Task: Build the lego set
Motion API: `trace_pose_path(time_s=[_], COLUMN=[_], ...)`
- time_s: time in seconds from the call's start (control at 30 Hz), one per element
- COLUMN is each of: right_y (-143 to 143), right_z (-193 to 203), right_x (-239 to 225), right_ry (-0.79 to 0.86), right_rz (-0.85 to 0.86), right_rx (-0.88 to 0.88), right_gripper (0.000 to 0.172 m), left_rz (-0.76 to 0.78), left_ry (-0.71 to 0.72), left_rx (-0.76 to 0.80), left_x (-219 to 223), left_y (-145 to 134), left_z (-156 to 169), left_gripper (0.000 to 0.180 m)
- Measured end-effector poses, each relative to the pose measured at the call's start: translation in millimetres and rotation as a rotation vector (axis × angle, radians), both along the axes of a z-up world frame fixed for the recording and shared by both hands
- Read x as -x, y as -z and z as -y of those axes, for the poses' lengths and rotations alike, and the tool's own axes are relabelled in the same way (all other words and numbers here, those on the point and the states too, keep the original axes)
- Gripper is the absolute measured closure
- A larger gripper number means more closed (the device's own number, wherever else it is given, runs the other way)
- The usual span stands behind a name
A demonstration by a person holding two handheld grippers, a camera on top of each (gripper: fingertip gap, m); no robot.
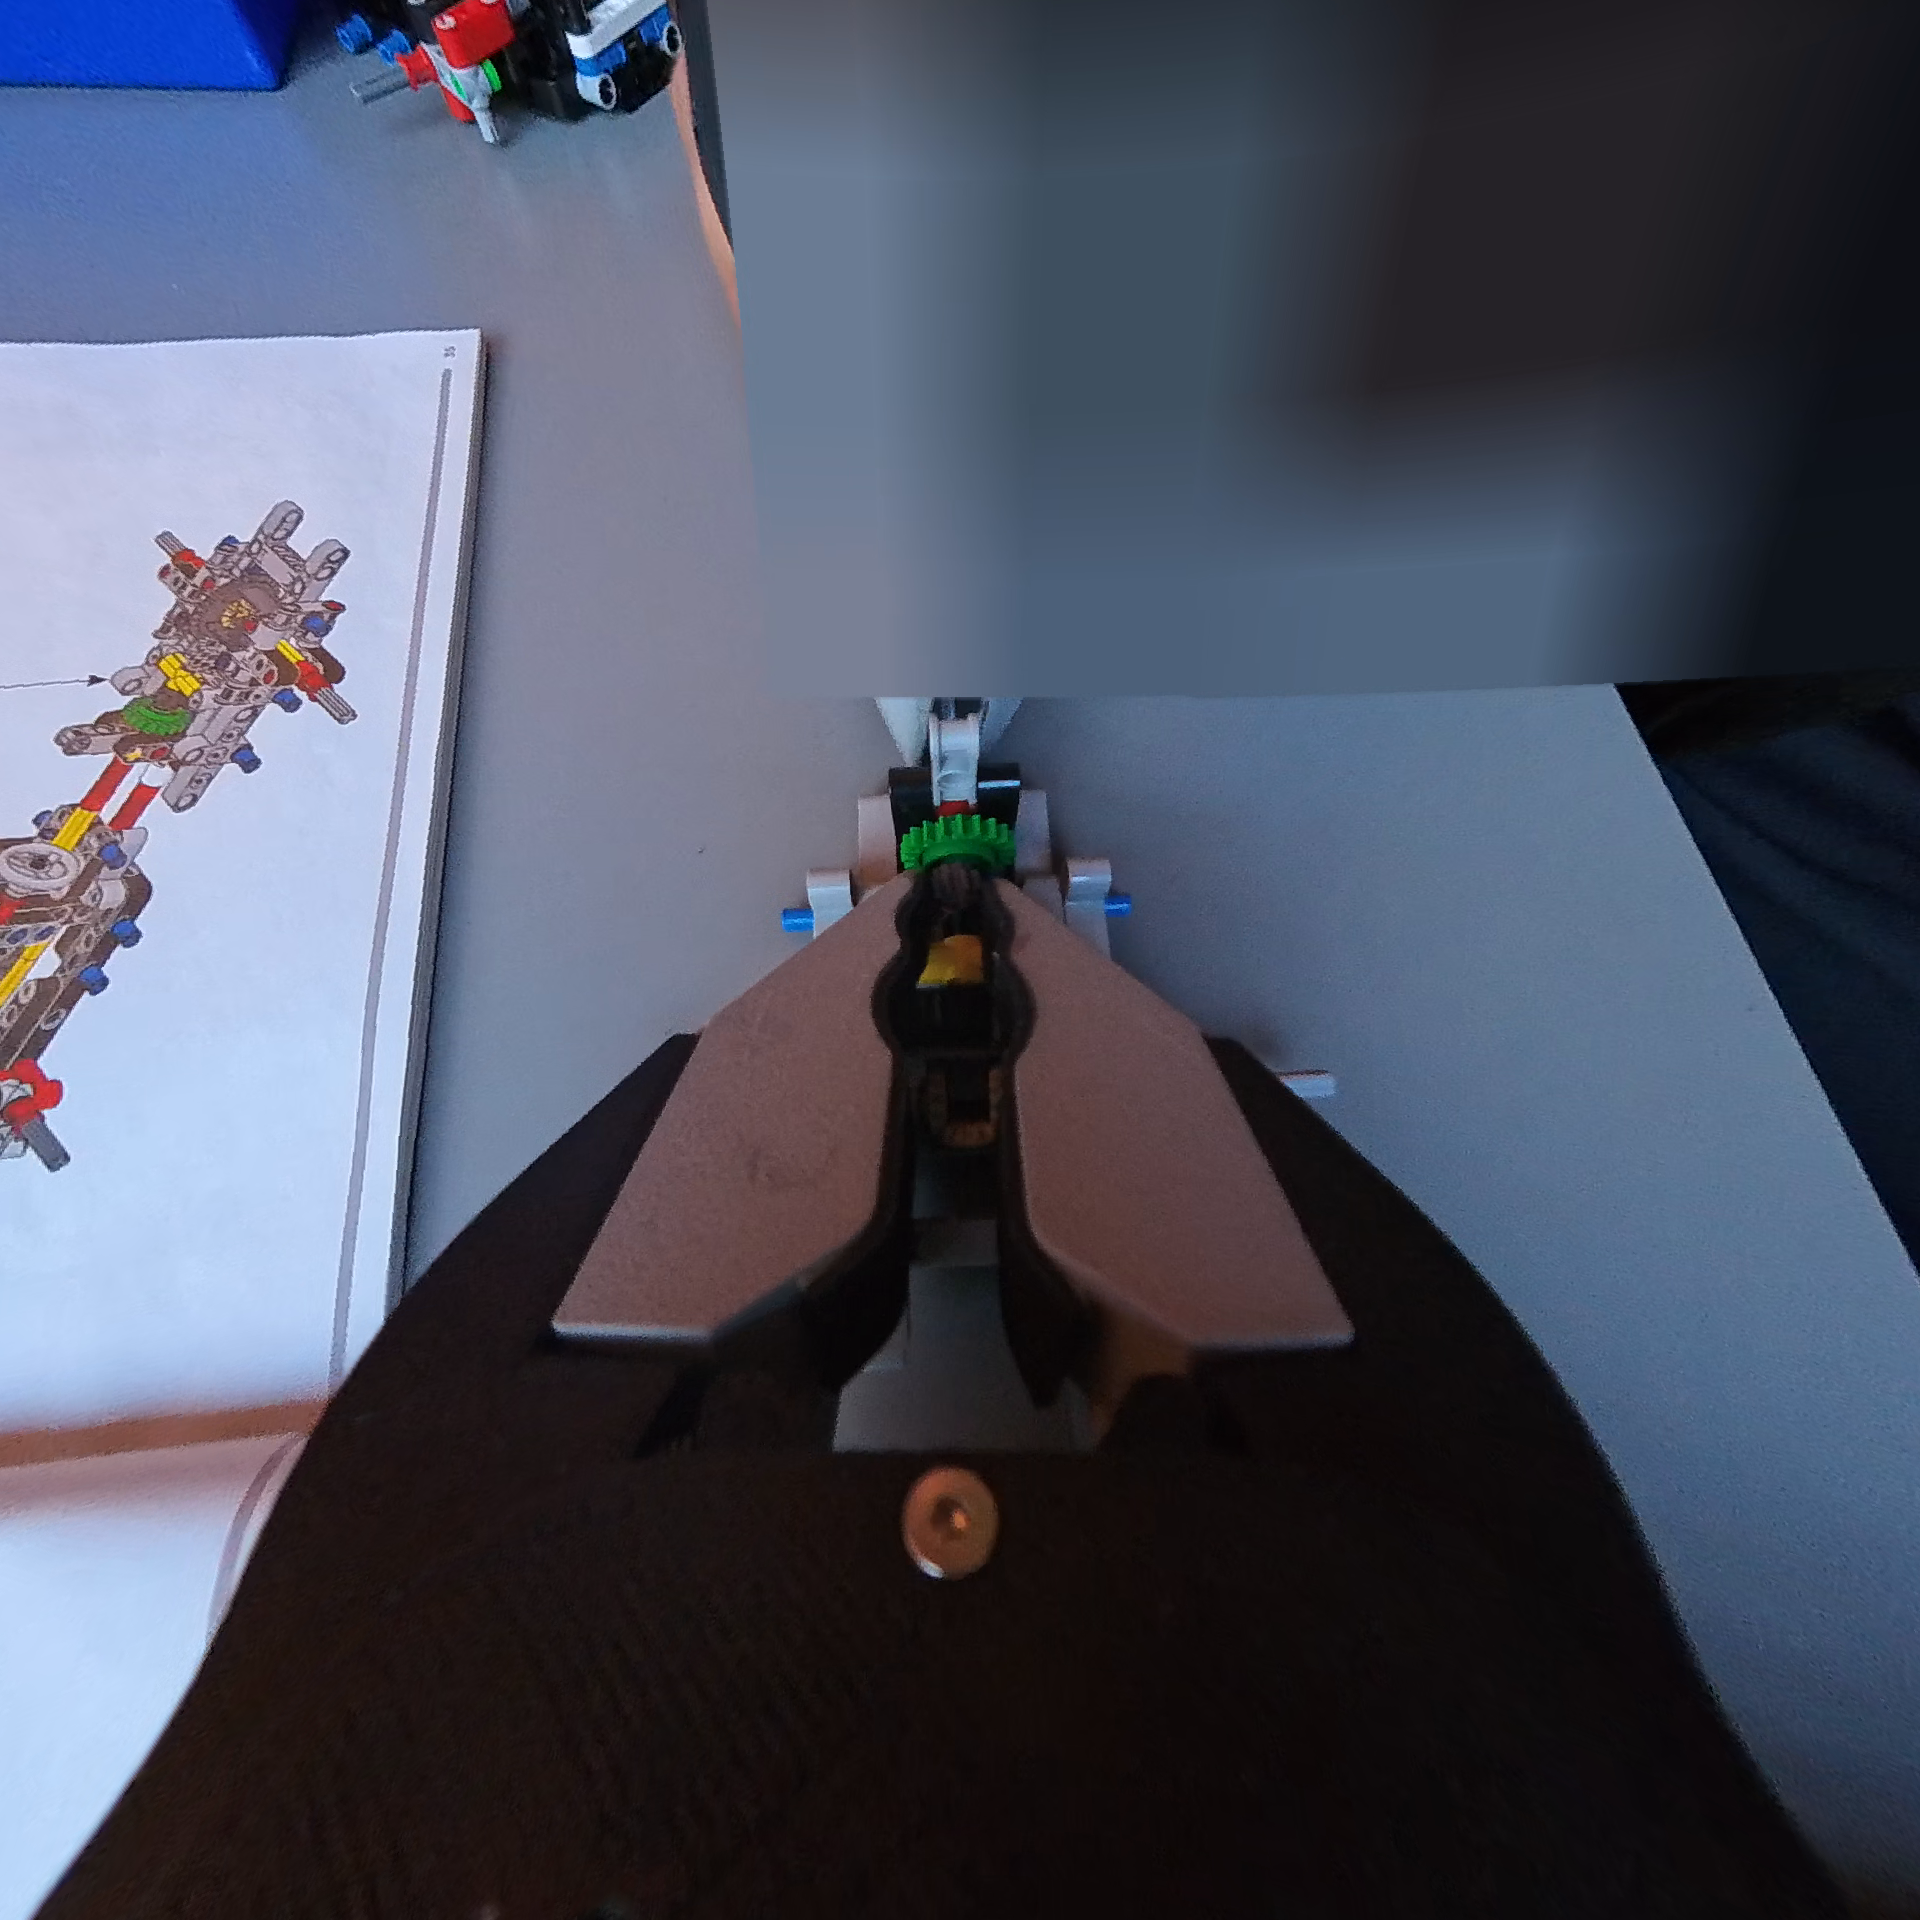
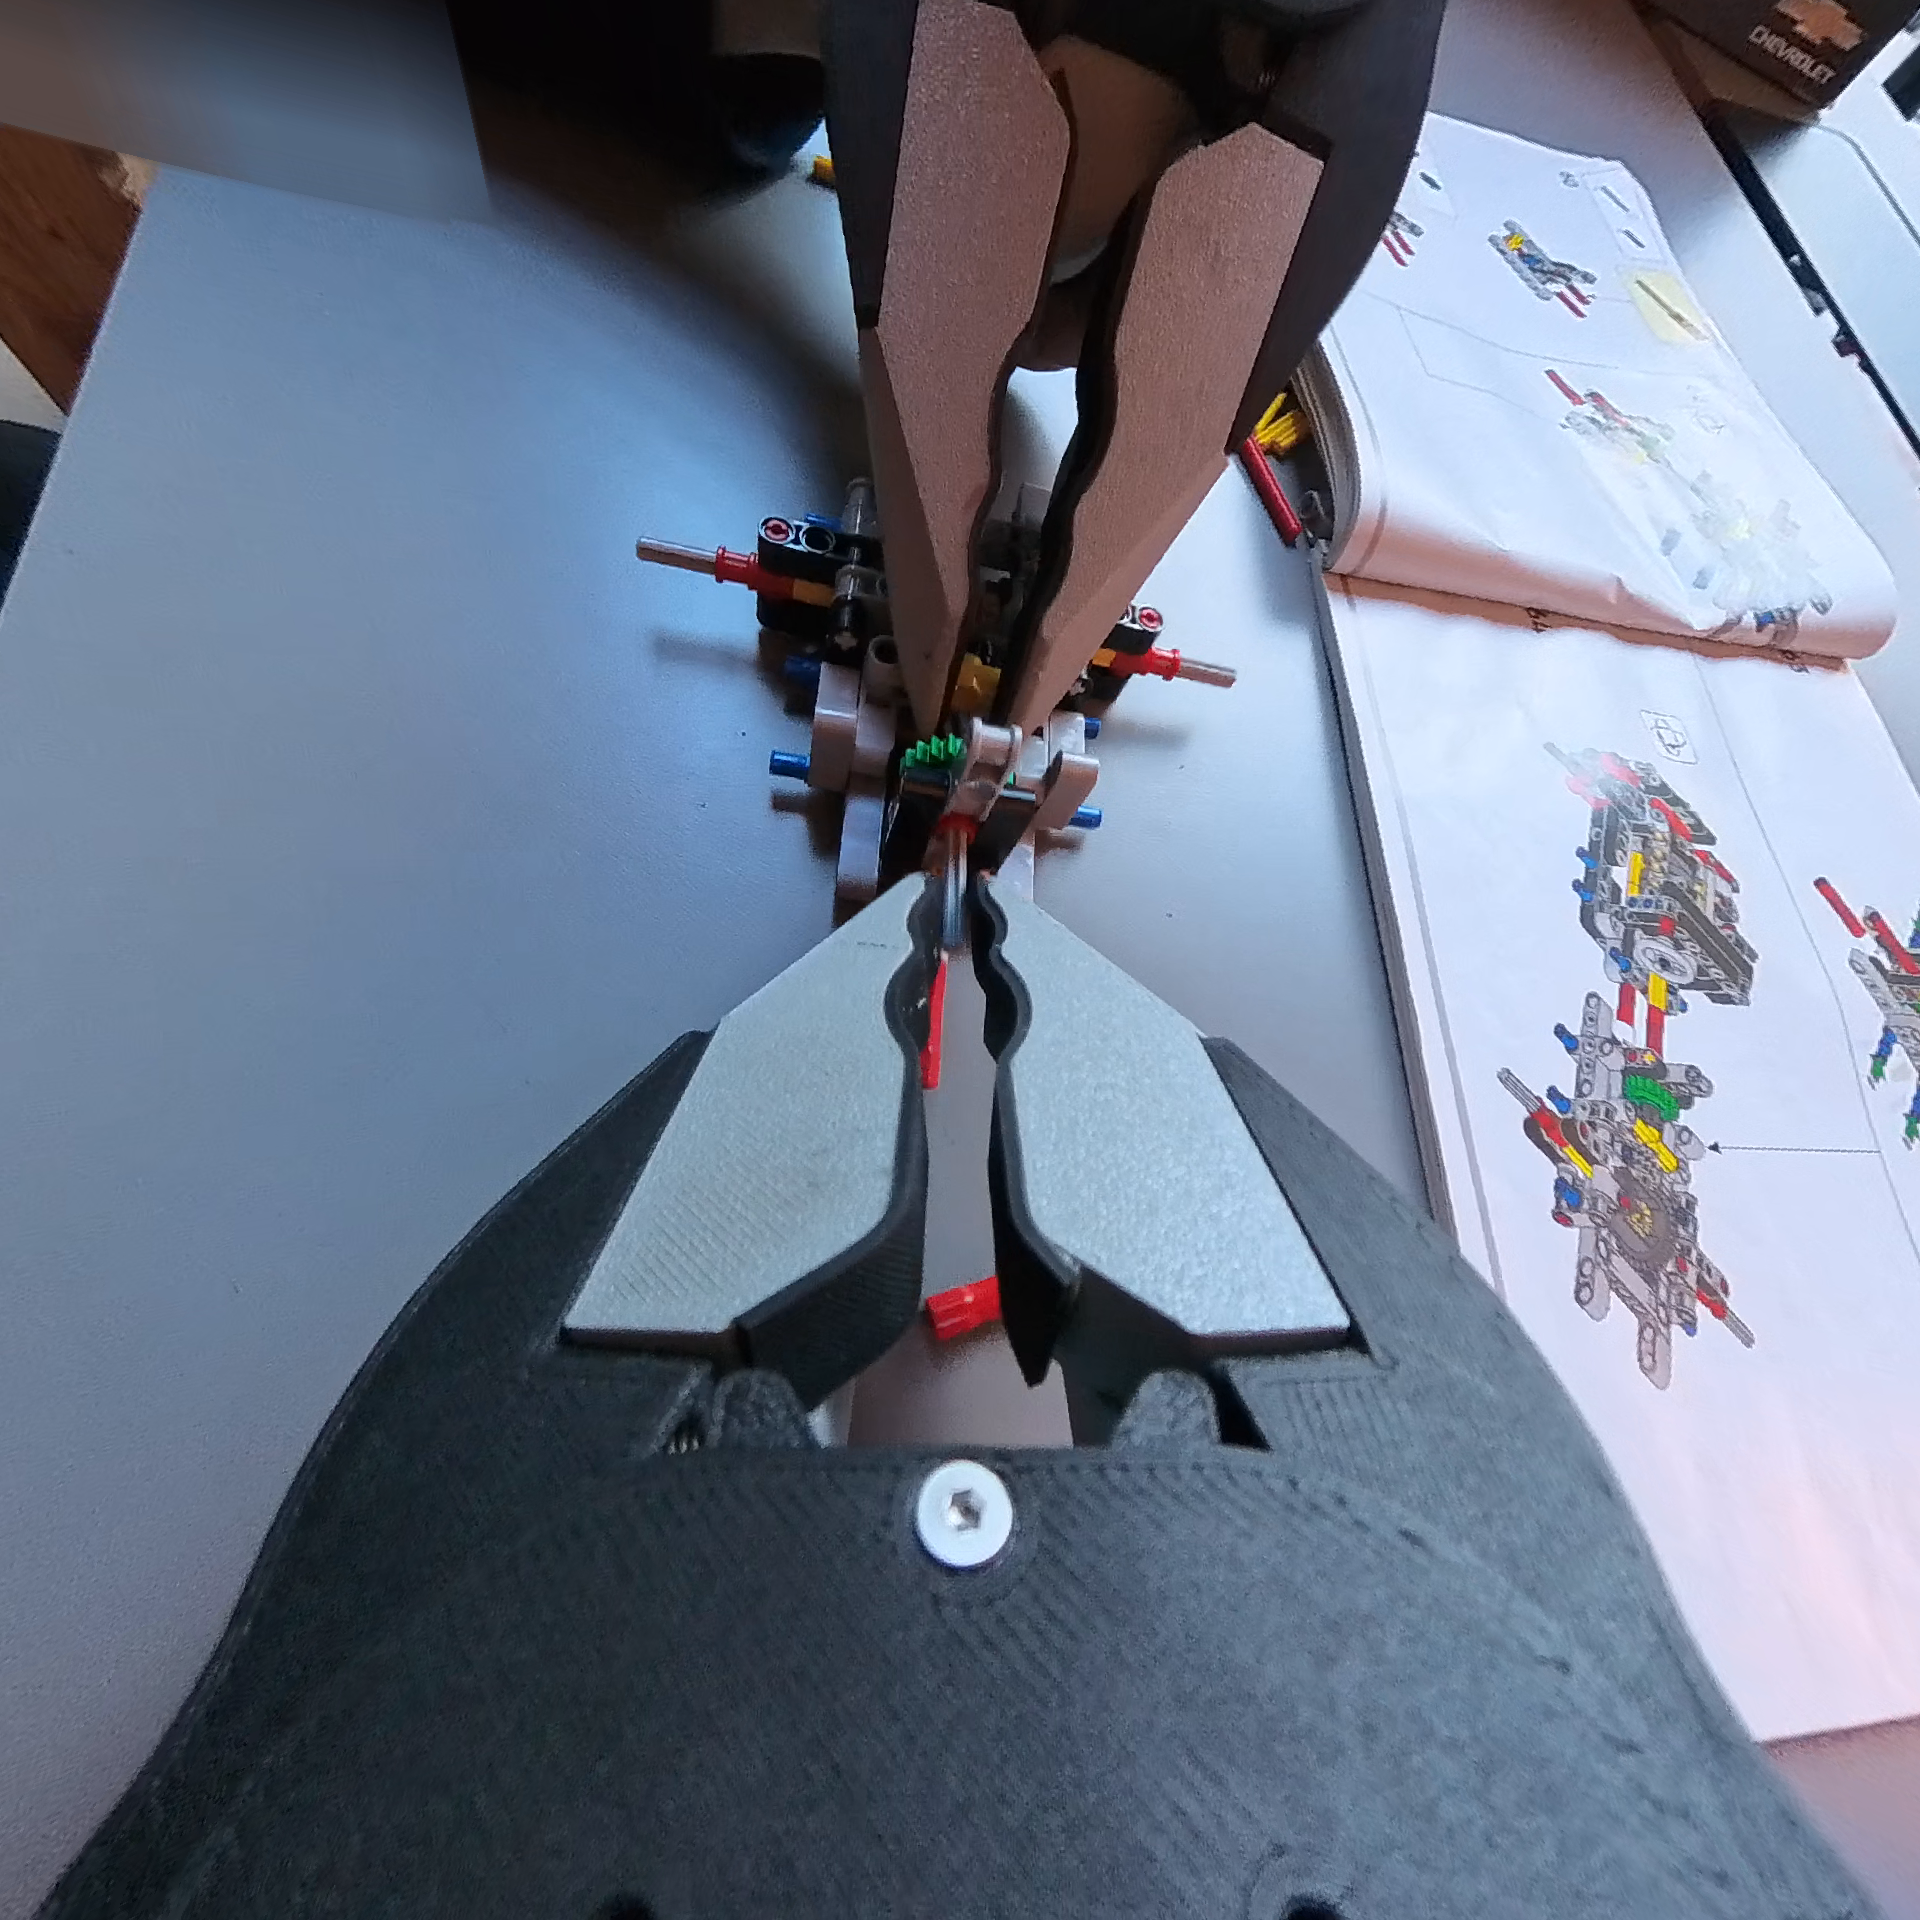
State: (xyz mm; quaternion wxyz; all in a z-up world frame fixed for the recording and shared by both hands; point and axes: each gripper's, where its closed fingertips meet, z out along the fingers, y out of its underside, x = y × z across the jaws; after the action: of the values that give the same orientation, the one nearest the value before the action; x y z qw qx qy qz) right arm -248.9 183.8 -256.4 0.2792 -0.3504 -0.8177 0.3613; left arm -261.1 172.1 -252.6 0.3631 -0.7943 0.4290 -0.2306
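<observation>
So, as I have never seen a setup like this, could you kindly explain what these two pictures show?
These are two hand-held pincers, each carrying its own camera that looks along its fingers. One picture comes from the left gripper, the other from the right gripper, which faces it. On the grey table stands a toy brick model with a green gear, beside an open instruction booklet. More brick parts lie further off. The left gripper's fingers close on the model just behind the gear. The right gripper's fingertips pinch a thin grey rod that sticks out of the model.
</observation>
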Motion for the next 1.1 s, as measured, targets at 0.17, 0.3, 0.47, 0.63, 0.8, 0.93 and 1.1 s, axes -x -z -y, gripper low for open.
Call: trace_pose_path(time_s=[0.17,0.3,0.47,0.63,0.8,0.93,1.1], right_y=[1,1,1,2,2,2,1], right_z=[-1,-2,0,1,3,3,5], right_x=[1,1,-3,-2,2,4,6], right_ry=[0.004,0.005,-0.003,-0.007,-0.004,-0.002,0.0], right_rz=[0.003,0.003,0.004,0.003,0.004,0.014,0.009], right_rx=[-0.007,0.001,-0.004,-0.005,0.0,0.013,0.007], right_gripper=[0.17,0.171,0.171,0.171,0.171,0.171,0.171], left_rz=[-0.003,-0.003,-0.023,-0.023,-0.011,-0.018,-0.013], left_ry=[0.004,-0.001,0.01,0.002,0.01,0.013,0.01], left_rx=[-0.008,-0.014,0.001,0.016,0.03,0.028,0.033], left_x=[2,7,4,3,0,-1,-1], left_y=[-4,-6,-2,0,0,1,1], left_z=[2,3,4,3,5,6,5], left_gripper=[0.175,0.176,0.176,0.175,0.175,0.175,0.175])
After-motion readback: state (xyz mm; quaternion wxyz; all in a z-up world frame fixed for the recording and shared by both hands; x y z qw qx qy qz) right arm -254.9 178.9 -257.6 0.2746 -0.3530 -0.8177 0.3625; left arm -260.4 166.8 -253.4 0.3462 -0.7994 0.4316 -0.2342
